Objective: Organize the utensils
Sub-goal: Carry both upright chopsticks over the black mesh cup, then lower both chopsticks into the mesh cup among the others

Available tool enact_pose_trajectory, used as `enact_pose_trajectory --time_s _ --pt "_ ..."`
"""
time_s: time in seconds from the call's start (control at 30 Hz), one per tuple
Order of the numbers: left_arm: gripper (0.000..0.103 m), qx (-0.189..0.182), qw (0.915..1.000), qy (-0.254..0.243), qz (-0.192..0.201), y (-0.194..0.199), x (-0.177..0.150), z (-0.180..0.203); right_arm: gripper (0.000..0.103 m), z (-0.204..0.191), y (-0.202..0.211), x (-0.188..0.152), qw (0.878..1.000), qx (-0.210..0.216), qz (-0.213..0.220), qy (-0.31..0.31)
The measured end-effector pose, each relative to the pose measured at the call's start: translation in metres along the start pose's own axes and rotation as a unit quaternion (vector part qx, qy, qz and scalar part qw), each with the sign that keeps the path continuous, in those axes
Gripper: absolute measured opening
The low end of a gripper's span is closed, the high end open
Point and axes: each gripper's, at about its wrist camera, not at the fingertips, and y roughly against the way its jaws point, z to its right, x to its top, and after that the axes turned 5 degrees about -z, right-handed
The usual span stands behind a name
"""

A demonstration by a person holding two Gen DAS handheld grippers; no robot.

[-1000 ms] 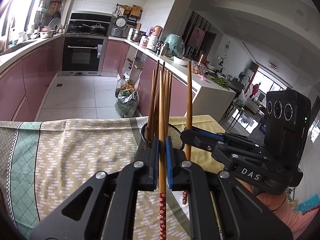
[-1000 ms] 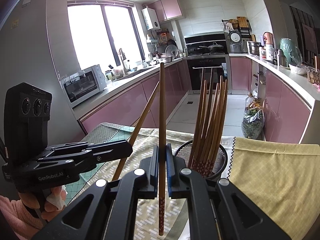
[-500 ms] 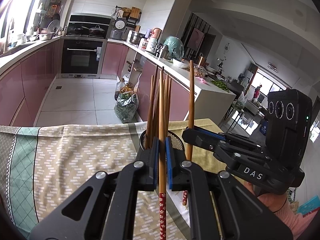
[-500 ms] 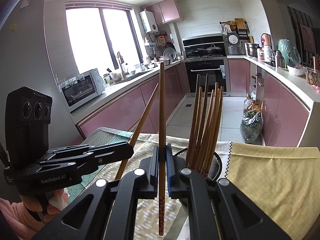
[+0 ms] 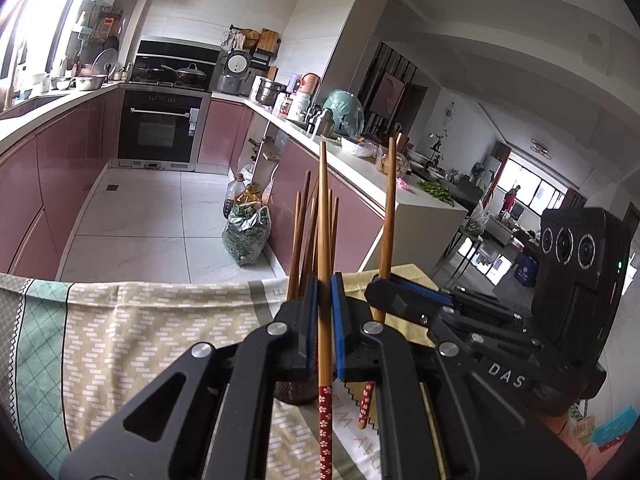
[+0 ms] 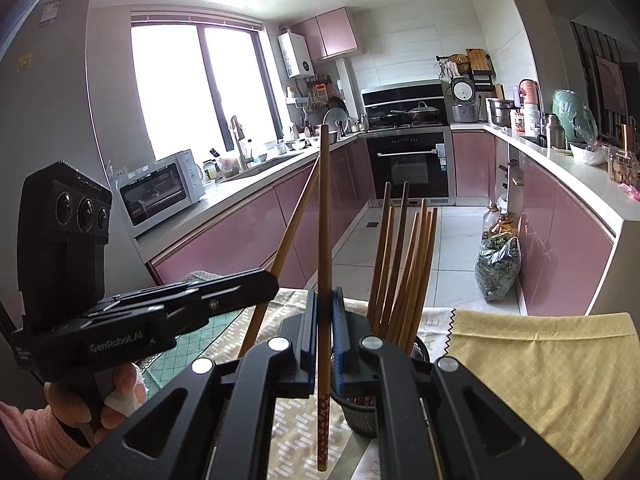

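Observation:
My left gripper [image 5: 324,282] is shut on an upright wooden chopstick [image 5: 323,208] whose red flowered end hangs below the jaws. Just beyond it, several chopsticks [image 5: 297,240] stand in a black mesh holder [image 5: 294,394], mostly hidden behind my fingers. To the right, the right gripper [image 5: 378,284] holds another chopstick [image 5: 387,208]. In the right wrist view my right gripper [image 6: 325,296] is shut on its upright chopstick [image 6: 325,200]. The holder [image 6: 360,412] with its bundle [image 6: 404,264] sits just right of it. The left gripper [image 6: 268,280] grips a slanted chopstick [image 6: 296,216].
A patterned beige and green tablecloth [image 5: 140,340] covers the table, with a yellow cloth [image 6: 540,368] on the right. The table's far edge drops to a tiled kitchen floor with a bag of greens [image 5: 246,240]. Pink cabinets line both sides.
My left gripper has risen with its chopstick, so the mesh holder has sunk behind the jaws. The right gripper has barely shifted. Both keep their grip.

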Motion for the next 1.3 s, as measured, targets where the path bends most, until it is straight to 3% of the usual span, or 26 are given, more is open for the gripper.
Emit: enact_pose_trajectory --time_s 0.27,1.3 --pt "0.007 0.002 0.9996 -0.004 0.029 -0.008 0.018 0.003 0.006 0.005 -0.004 0.008 1.0 -0.005 0.01 -0.006" --pt "0.007 -0.007 0.9983 0.016 0.056 -0.041 0.044 -0.008 0.006 0.016 -0.02 0.023 0.999 -0.018 0.028 -0.02"
